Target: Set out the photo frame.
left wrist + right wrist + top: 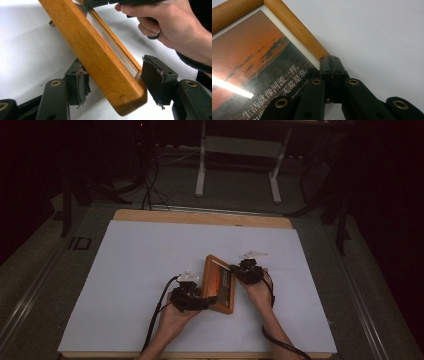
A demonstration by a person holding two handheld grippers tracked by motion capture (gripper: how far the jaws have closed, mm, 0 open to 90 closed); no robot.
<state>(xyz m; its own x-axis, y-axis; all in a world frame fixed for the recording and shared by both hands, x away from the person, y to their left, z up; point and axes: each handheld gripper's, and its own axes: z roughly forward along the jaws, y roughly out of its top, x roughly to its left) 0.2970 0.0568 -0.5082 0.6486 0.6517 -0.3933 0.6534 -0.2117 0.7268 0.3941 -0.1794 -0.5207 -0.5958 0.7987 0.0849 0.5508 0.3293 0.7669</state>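
A wooden picture frame [220,282] holding an orange sunset print lies tipped up on the white sheet [140,260]. My left gripper [212,301] straddles its near corner. In the left gripper view the frame [100,57] runs between the jaws of my left gripper [116,78], and both pads [80,83] touch its sides. My right gripper [235,270] sits at the frame's right rail. In the right gripper view the jaws of my right gripper [333,65] are together, tips against the wooden rail [294,32] beside the print [257,65]. My right gripper [97,3] also shows at the frame's far end.
The white sheet covers a wooden tabletop [200,216] with bare room to the left and far side. Past the table stand white desk legs [201,170] and floor cables [147,195]. A cable [155,320] trails from my left gripper toward the front edge.
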